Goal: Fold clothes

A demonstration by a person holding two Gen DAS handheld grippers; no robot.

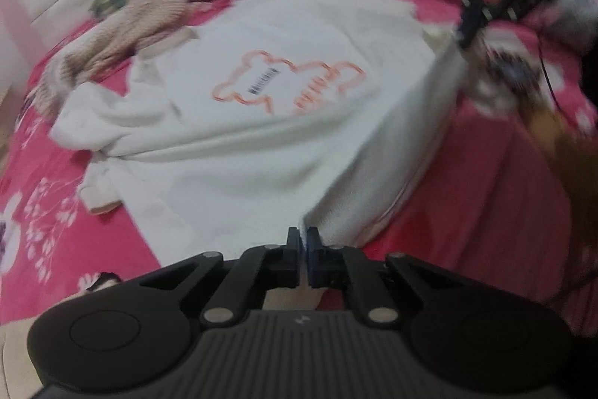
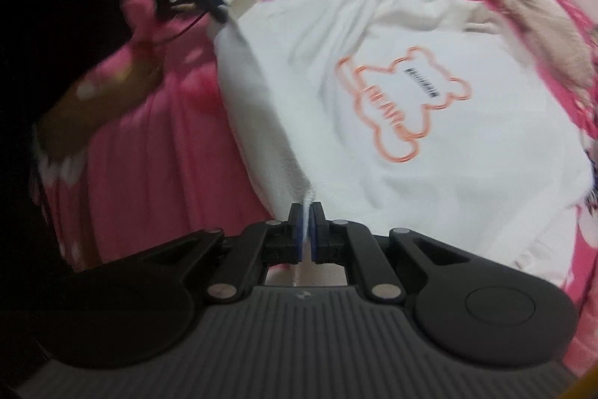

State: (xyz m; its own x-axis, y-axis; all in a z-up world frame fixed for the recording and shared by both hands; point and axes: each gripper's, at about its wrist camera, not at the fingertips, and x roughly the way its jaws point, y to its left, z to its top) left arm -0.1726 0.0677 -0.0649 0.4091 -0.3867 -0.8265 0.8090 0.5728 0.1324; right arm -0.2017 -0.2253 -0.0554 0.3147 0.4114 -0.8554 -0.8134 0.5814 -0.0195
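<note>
Left claw (image 1: 303, 242) pinched tight on near hem corner of white sweatshirt (image 1: 261, 122); right claw (image 2: 306, 217) clamped on the other hem corner, edge stretched taut between them. Sweatshirt lies on pink floral bed sheet (image 1: 48, 182), orange bear print (image 2: 403, 103) up. Beige knit garment (image 1: 112, 36) at far side. Frames blurred.

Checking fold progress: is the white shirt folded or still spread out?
Spread: the white shirt lies flat, bear print showing, hem pinched between left gripper and right gripper.
</note>
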